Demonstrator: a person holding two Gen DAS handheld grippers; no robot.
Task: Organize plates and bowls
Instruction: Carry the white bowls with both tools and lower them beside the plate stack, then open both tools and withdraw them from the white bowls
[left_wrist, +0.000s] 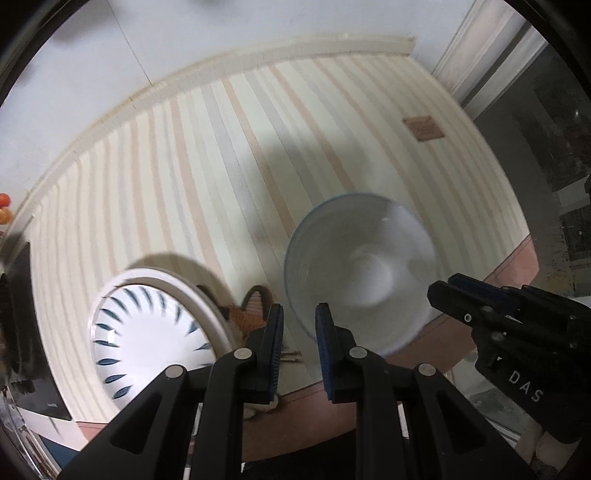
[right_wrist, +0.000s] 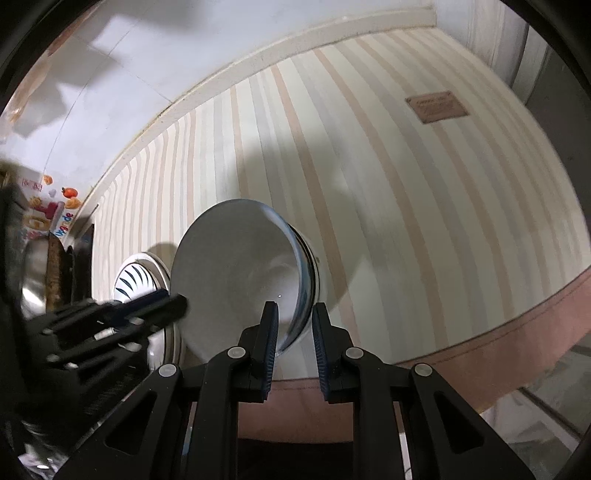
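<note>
A white bowl with a blue rim (left_wrist: 362, 269) sits on the striped cloth; in the right wrist view (right_wrist: 240, 273) it looks tilted on its side, its rim between my right gripper's (right_wrist: 294, 325) open fingers without contact. To its left lies a white plate with blue leaf marks (left_wrist: 147, 328), stacked on a larger white plate (left_wrist: 177, 281); it also shows in the right wrist view (right_wrist: 136, 277). My left gripper (left_wrist: 299, 325) is open and empty, hovering between plate and bowl. The right gripper shows in the left wrist view (left_wrist: 454, 291), beside the bowl's right edge.
The striped tablecloth (left_wrist: 229, 155) has a pink border (right_wrist: 517, 332) at the near edge and a brown label (left_wrist: 423, 127) far right. Dark objects and a metal bowl (right_wrist: 33, 277) crowd the left side. A white wall (left_wrist: 110, 55) runs behind the table.
</note>
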